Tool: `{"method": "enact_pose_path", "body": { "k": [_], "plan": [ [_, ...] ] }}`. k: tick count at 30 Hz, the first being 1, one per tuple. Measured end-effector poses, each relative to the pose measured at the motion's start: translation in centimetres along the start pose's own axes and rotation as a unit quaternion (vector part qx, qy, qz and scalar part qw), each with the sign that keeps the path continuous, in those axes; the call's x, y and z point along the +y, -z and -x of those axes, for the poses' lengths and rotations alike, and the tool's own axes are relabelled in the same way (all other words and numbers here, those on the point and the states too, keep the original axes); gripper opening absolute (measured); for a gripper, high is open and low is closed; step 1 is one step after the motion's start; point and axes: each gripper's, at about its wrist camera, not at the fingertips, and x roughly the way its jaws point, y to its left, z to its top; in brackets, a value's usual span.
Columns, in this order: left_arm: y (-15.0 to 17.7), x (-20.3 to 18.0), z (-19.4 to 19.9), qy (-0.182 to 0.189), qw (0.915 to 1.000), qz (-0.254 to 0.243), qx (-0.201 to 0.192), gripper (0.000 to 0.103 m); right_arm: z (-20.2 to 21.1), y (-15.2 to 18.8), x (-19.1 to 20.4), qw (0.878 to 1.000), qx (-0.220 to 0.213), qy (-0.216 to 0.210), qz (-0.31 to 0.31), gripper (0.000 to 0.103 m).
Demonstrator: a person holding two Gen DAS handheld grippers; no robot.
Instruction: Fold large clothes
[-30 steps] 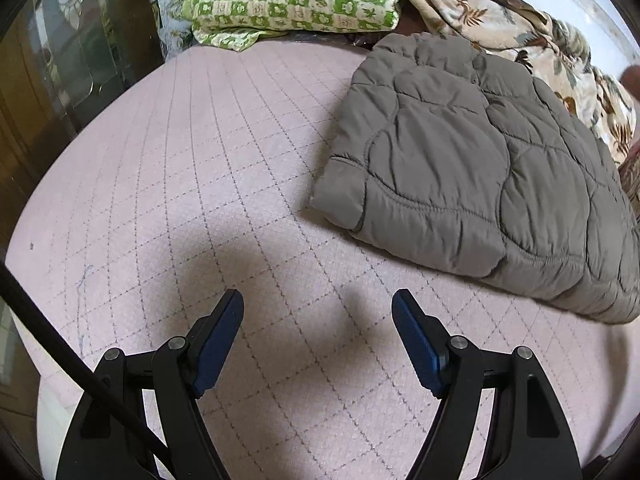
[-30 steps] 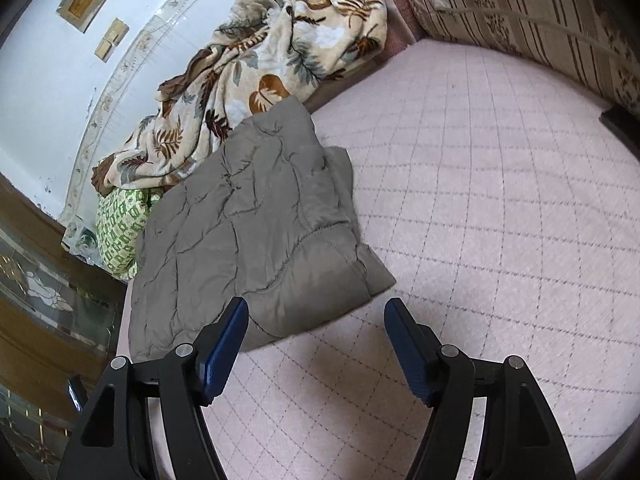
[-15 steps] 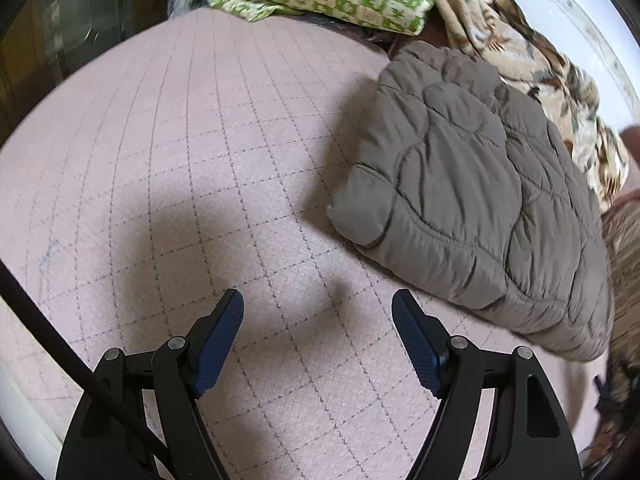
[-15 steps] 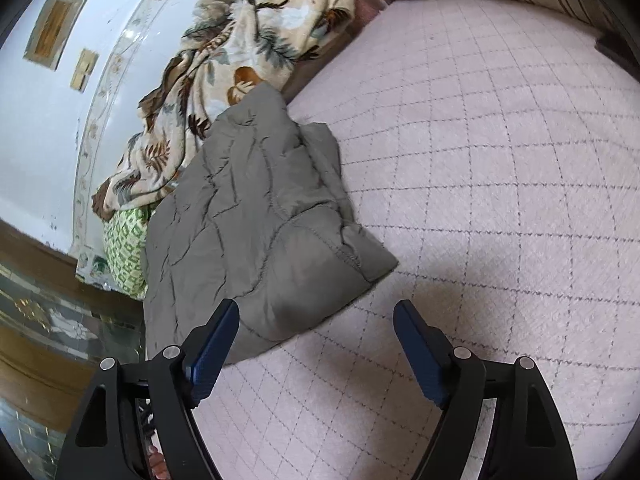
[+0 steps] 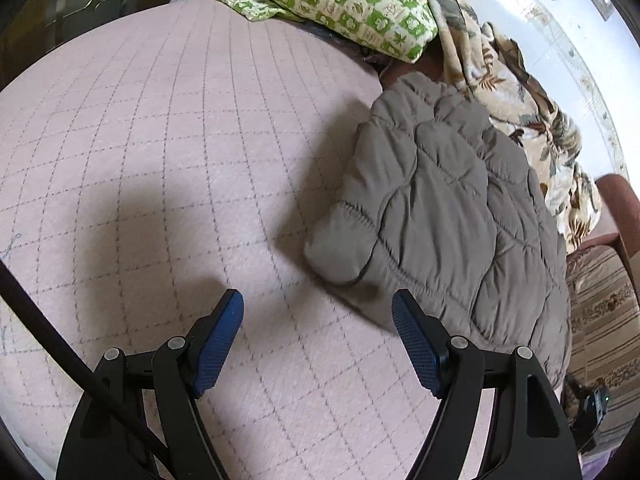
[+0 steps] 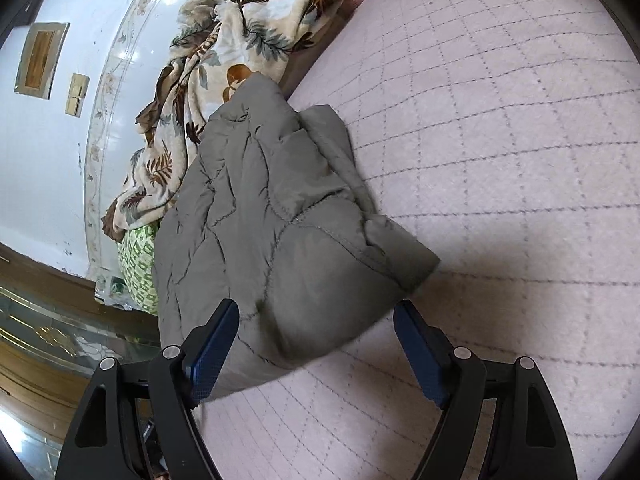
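Left gripper: black frame, blue ribbed pads, jaws spread wide, holding nothing, poised over pink quilted bedcover with grey diamond stitching. Right gripper: same build, jaws wide apart, empty, straddling the near corner of the jacket. Grey-brown puffer jacket: padded, wavy stitched panels, folded into a thick slab, lying flat on the bedcover. Far side: leaf-print fleece blanket, crumpled; green-and-cream checked pillow.

From my feed the jacket looks like matte puffy quilted cloth on a soft stitched pink mattress pad, with a fuzzy leaf-print blanket and textured blue gripper pads.
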Motion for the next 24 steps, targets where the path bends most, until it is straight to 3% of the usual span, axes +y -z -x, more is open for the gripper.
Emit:
{"method": "enact_pose_path", "body": {
  "k": [9,18,24],
  "plan": [
    [-0.3,0.0,-0.9,0.015,0.9998,0.008,0.011,0.076,-2.6,-0.6,-0.1,1.0,-0.016,0.021,-0.017,0.093],
    [-0.5,1.4,-1.3,0.014,0.9994,0.029,0.014,0.076,-2.8,-0.8,0.7,0.998,-0.031,0.061,-0.014,0.093],
    [-0.8,1.4,-2.0,0.021,0.9991,0.033,0.018,0.077,-2.9,-1.2,-0.2,0.998,-0.033,0.042,-0.023,0.094]
  ]
}}
